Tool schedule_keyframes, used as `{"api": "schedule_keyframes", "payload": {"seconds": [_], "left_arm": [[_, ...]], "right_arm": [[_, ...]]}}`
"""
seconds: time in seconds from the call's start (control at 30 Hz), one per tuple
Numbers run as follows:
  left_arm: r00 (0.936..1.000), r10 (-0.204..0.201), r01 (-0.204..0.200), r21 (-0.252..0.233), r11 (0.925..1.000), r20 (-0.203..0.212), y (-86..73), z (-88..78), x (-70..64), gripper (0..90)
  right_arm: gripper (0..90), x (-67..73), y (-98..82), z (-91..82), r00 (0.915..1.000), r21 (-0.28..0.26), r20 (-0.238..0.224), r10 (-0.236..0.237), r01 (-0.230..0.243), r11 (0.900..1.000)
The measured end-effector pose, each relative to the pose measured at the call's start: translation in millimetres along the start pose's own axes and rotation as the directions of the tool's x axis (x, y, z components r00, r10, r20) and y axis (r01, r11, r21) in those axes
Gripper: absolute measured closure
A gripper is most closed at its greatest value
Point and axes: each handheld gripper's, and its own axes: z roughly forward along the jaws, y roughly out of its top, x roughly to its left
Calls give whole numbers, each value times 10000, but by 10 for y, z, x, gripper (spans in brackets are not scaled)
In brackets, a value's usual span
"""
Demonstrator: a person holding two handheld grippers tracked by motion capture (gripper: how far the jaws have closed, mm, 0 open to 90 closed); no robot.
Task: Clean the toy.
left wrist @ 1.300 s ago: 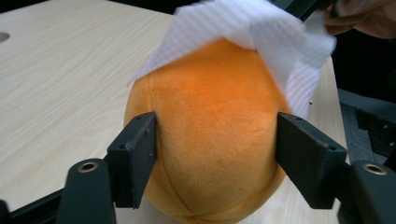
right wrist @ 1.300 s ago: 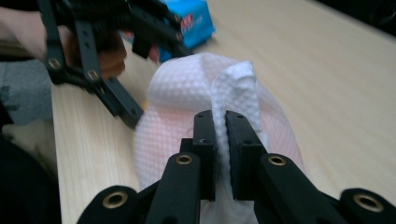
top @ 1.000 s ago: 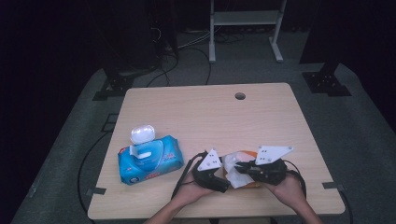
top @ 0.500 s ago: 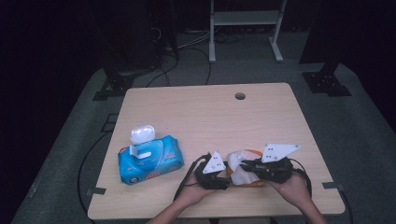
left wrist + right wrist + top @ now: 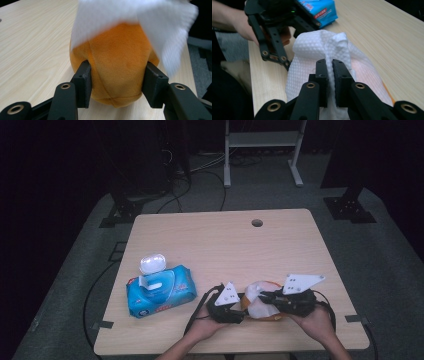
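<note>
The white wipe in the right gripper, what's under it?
Under the white wipe lies an orange plush toy, squeezed at its sides by the left gripper, whose jaws have just been closing on it. The right gripper pinches the wipe. The toy's covered top cannot be seen.

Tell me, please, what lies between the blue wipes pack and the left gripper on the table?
Nothing: in the high view the table is bare wood between the blue wipes pack and the left gripper.
</note>
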Motion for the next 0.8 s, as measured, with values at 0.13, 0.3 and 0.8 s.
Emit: {"api": "schedule_keyframes", "payload": {"seconds": [0.13,0.3,0.8], "left_arm": [[10000,-39,39,-34,10000,-67,-34,-95,51,468],[9981,-569,569,7,9984,245,-19,-67,80,160],[9928,-584,525,584,9969,1046,-35,38,101,169]], "right_arm": [[822,-205,-143,-173,9943,-334,589,891,-873,9956],[822,-207,-232,-68,9933,284,-34,1156,-1155,9929],[825,-83,-189,43,9925,1151,-1125,480,-350,9927]]}}
